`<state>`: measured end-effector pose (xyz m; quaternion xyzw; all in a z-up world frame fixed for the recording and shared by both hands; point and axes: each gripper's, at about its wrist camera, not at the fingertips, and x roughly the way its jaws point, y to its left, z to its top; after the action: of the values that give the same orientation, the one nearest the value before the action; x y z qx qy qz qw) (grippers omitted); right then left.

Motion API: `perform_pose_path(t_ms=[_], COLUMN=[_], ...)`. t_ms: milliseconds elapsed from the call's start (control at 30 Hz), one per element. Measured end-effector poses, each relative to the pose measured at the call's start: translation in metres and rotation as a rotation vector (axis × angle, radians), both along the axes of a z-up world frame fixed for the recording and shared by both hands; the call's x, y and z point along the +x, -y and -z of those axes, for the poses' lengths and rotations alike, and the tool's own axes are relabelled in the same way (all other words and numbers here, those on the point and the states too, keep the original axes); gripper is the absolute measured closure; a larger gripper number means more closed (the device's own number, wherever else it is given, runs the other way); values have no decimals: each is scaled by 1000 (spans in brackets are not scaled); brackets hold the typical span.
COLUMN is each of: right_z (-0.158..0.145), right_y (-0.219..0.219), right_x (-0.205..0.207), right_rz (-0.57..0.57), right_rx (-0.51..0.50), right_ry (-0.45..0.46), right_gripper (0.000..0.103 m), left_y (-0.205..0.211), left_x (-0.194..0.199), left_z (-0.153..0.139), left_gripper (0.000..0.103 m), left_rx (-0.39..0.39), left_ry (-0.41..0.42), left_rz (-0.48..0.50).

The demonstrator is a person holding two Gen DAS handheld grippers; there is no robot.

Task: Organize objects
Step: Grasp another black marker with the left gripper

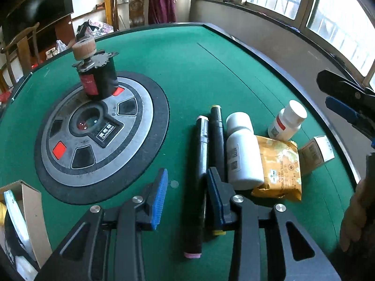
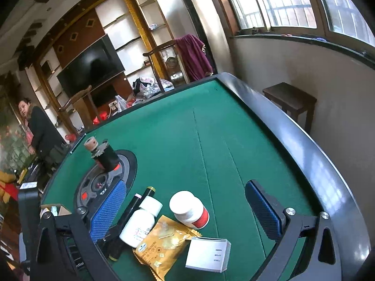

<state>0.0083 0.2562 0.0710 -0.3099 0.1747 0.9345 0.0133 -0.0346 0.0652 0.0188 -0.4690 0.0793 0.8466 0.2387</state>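
1. Evidently the pink-capped marker [image 1: 199,187] is the piece in hand: it lies flat on the green felt table [image 1: 211,65], pointing away from the camera, touching the yellow-capped marker [image 1: 216,140] on its right, with the tall white bottle [image 1: 241,149] just beyond that.
2. The left gripper [image 1: 187,196] is held spread, nothing clasped, its blue pads [image 1: 159,199] standing to either side of the pink-capped marker's middle (the right pad seems to rest over the seam between the two markers).
3. A clean grip is judged to need the right pad slipped between the two barrels, so that only one marker is taken; otherwise both may be pinched, or the neighbour rolled into the bottle.
4. The barrel should be closed on squarely near its middle, since a round body gripped near an end is likely to swing.
5. The right gripper [image 2: 187,210] is likewise held wide apart and empty, above the red-labelled bottle [image 2: 189,210], the yellow snack packet [image 2: 164,245] and the small white box [image 2: 208,255].
6. A cardboard box [image 1: 30,210] is seen at the near left edge, beside the round centre panel [image 1: 98,138] on which a black motor part [image 1: 98,75] stands; it may be the destination, though that cannot be told.
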Motion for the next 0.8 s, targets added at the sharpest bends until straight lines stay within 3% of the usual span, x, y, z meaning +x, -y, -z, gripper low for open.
perform_pose_path(t_ms=[133,267,433,533,633,800], right_z=[1,3,5,6,6,6], right_y=[0,1,0,0,0,0], right_x=[0,-2,-2,-2,-2,-2], right_rz=[-8,-13,-8,-5,-5,-7], right_rx=[-13,-11,-8,-3,-3,-9], right_ry=[7,16,20,21,23,27], right_gripper=[0,0,0,0,0,0], left_y=[4,-6,-4,0,6,-1], left_x=[1,0,-2,-3,-8,-4], left_z=[-5,0,2,1,11,11], left_gripper=[67,63,55,54,56,56], left_rx=[62,-1,-6,-15,-59,-93], left_ry=[-11,-34,-47,-54,-10,-47], left_rz=[23,37,23,0,-23,-15])
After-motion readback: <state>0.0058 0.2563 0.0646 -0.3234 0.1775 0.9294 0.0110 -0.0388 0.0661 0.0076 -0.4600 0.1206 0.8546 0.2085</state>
